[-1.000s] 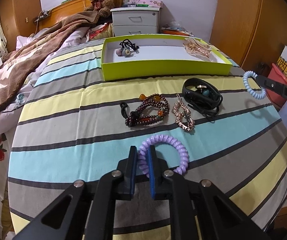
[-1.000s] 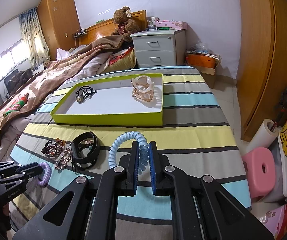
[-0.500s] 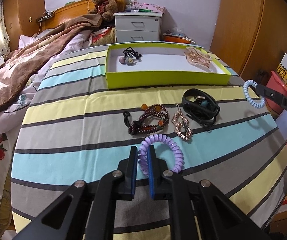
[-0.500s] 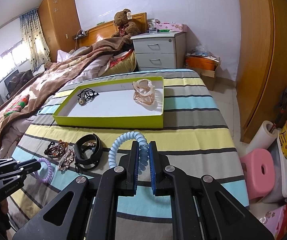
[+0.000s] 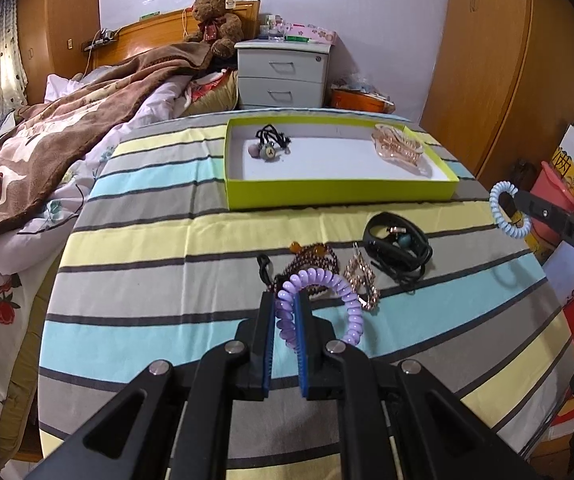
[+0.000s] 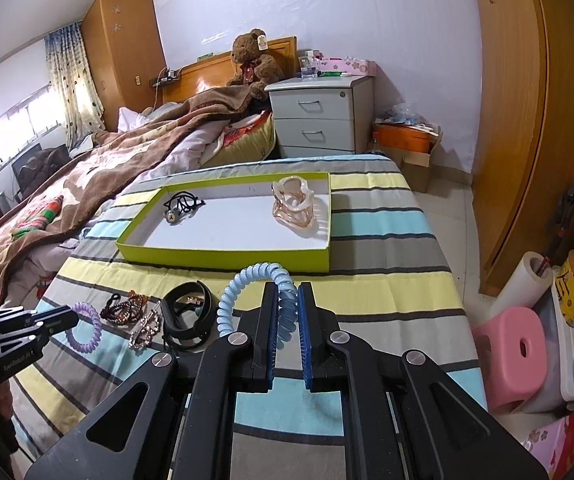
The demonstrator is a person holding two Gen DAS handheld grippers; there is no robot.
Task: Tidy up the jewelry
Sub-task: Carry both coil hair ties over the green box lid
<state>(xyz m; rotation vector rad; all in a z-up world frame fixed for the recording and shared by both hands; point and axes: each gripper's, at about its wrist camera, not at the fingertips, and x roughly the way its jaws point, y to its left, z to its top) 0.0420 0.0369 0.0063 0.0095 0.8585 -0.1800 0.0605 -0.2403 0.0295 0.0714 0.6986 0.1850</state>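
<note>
My left gripper [image 5: 285, 300] is shut on a purple spiral hair tie [image 5: 339, 292], held above the striped cloth. My right gripper [image 6: 287, 292] is shut on a blue spiral hair tie [image 6: 243, 280], near the front wall of the green tray [image 6: 223, 256]. The tray [image 5: 339, 194] holds a black hair tie with beads [image 5: 271, 144] and a clear pink hair claw [image 5: 397, 146]. On the cloth lie a dark bead bracelet [image 5: 307, 258], a rose-gold hair clip [image 5: 361, 276] and a black band [image 5: 397, 246].
The striped table [image 5: 167, 272] stands against a bed with a brown blanket [image 5: 67, 132]. A grey nightstand [image 5: 283, 74] stands behind. A pink stool [image 6: 511, 356] and boxes sit on the floor at the right. A wooden wardrobe [image 6: 527, 120] lines the right side.
Both grippers have lifted their hair ties off the cloth and risen. The left one has moved forward over the bracelet; the tray looks closer in both views.
</note>
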